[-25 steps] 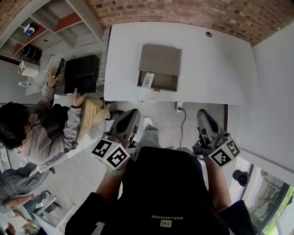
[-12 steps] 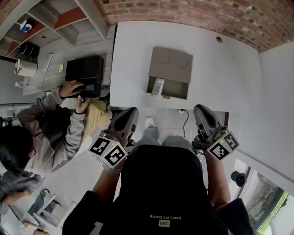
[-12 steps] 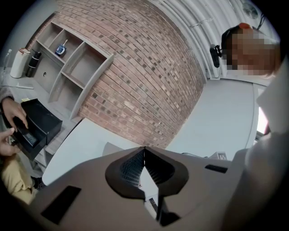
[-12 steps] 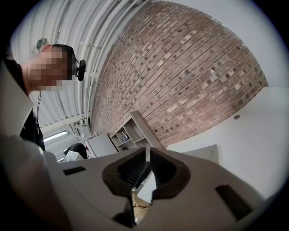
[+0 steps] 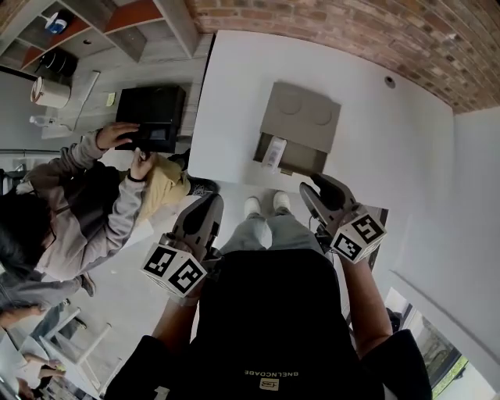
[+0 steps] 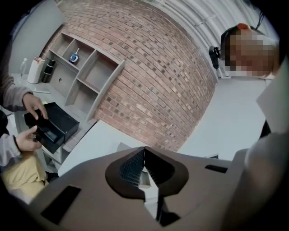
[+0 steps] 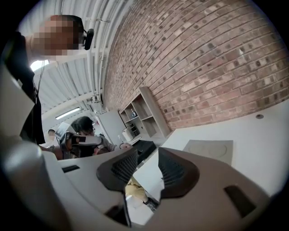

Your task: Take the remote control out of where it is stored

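A grey drawer box [image 5: 301,119] stands on the white table [image 5: 391,148], its drawer pulled out toward me. In the drawer lies a white remote control [image 5: 273,151]. My right gripper [image 5: 311,184] hovers just in front of the drawer's right end, at the table's near edge. Its jaws are opening and hold nothing [image 7: 146,164]; the right gripper view shows the box top [image 7: 210,149] beyond them. My left gripper [image 5: 211,205] hangs lower left, off the table and above the floor, with its jaws [image 6: 144,153] shut and empty.
A seated person [image 5: 70,203] at the left handles a black box [image 5: 152,117] on a side counter. Open shelves [image 5: 94,23] and a brick wall [image 5: 351,31] lie behind the table. My own feet [image 5: 266,205] stand below the table's near edge.
The right gripper has moved forward and left to the drawer's front, and its jaws have parted. The left gripper stayed low at the left. The seated person's hands went to the black box.
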Demonstrator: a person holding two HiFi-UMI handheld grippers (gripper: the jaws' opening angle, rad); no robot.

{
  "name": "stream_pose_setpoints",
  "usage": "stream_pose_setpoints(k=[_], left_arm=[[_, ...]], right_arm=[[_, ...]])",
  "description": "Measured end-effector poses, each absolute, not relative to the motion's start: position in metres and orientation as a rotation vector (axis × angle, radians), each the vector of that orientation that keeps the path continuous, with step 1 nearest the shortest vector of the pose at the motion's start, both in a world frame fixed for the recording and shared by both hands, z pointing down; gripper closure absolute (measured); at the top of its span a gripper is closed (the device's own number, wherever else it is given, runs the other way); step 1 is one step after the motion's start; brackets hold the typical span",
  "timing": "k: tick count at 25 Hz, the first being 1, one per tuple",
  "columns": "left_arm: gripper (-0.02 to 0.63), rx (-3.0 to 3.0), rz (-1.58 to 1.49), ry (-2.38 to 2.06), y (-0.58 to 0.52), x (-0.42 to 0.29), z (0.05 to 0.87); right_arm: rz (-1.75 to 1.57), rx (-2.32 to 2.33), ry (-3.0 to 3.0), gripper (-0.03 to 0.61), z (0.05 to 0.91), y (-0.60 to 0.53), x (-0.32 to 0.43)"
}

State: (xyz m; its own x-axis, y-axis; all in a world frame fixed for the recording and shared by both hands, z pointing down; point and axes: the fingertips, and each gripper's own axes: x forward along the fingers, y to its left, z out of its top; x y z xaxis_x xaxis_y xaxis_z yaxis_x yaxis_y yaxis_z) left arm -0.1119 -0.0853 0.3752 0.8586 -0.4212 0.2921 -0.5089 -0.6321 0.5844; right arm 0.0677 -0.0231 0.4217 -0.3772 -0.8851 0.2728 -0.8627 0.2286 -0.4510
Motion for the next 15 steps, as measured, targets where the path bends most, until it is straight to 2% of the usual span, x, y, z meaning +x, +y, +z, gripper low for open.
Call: stream_pose_setpoints(k=[8,15], left_arm=[[0.607,2.275,0.194,-0.903,-0.07,-0.136,0.376],[0.607,2.204,0.197,-1.047,-0.058,-0.151,0.38]], right_arm=[[-0.726,-1.699,2.893,0.353,0.493,-0.057,0.044],[-0.475,-1.667,3.236,0.326,0.543,-0.062,0.024]])
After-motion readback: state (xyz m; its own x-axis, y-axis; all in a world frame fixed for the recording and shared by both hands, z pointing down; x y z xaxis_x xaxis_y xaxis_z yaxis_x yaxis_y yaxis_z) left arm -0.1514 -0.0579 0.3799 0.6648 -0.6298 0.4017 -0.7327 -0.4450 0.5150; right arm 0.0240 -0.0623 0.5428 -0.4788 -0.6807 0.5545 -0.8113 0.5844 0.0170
